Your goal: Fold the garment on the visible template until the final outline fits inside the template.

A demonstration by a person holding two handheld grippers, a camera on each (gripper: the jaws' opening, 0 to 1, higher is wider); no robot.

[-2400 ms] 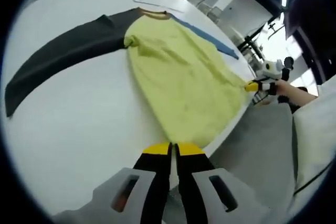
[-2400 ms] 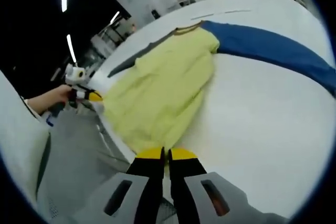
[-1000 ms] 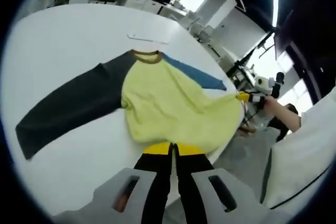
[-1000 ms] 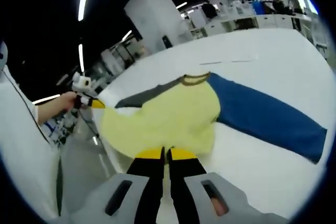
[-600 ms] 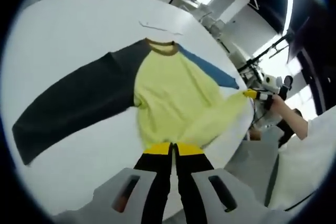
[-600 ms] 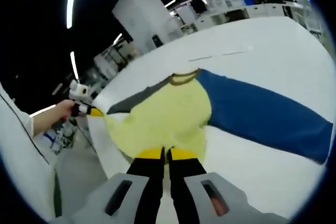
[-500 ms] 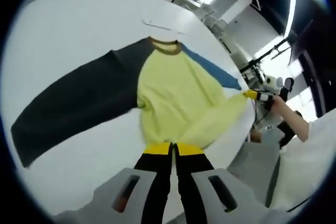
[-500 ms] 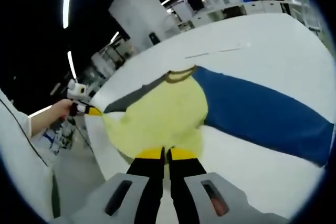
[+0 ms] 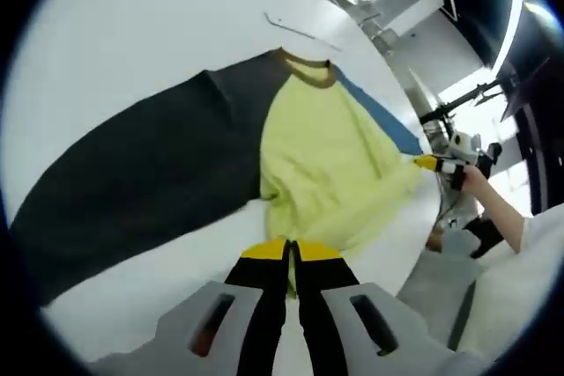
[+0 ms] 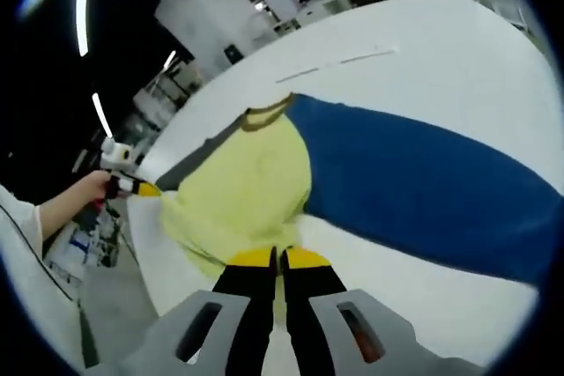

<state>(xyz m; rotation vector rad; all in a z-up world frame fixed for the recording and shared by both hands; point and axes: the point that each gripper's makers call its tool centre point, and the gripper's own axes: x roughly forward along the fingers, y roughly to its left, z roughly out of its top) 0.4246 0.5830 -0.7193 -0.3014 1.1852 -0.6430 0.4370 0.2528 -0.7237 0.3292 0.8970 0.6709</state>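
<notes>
Left gripper (image 9: 290, 251) low centre, jaws closed on yellow garment (image 9: 326, 165) hem, right gripper (image 10: 278, 259) likewise clamped on hem, white table (image 9: 132, 50) beneath.

Garments: one, a yellow-bodied shirt (image 9: 326, 160) with one brown collar (image 9: 306, 61).
Sleeves: two, one dark grey sleeve (image 9: 132, 173) on the left, one blue sleeve (image 10: 423, 182) on the right.
Grippers: two, a left gripper (image 9: 290, 251) and a right gripper (image 10: 279, 258), each with two jaws.
Tables: one white table (image 9: 132, 41).
Hands: one hand (image 10: 75, 200), far left in the right gripper view.
</notes>
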